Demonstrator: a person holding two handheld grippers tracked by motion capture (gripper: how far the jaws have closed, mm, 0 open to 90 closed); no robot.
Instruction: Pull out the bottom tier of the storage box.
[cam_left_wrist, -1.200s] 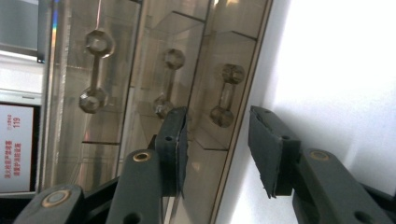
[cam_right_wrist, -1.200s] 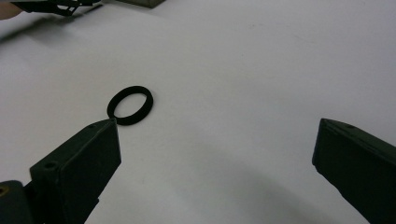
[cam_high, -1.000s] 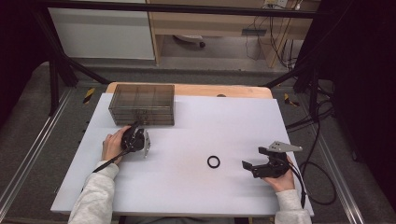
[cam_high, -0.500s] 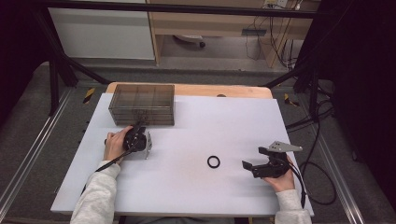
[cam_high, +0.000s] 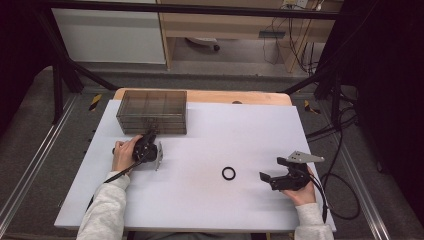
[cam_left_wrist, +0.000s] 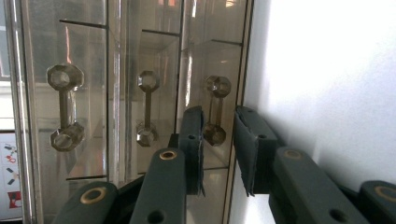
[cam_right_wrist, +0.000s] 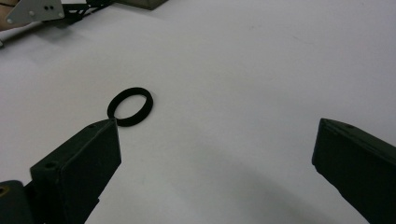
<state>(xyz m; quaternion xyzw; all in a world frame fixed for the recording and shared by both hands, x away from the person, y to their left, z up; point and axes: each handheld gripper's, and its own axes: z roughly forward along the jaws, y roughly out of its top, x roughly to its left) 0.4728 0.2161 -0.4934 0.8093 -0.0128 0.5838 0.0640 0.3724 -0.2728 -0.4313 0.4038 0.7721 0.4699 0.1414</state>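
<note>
While narrowing on the drawer handle (cam_left_wrist: 217, 87) of the clear drawer box (cam_high: 152, 111) at far left of desk (cam_high: 210, 210): left hand-held gripper (cam_left_wrist: 219, 121) narrow, jaws just been closing, handle between them, not yet pinched. Probably rigid, slick acrylic; grip the thin bar mid-span. Right hand-held gripper (cam_right_wrist: 217, 126) wide, empty, near black ring (cam_right_wrist: 130, 107).

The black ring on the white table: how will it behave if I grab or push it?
The black ring lies flat on the table, so it will probably slide, not roll. It looks thin and light, likely hard to pinch flat. The right claw stands open beside it.
</note>
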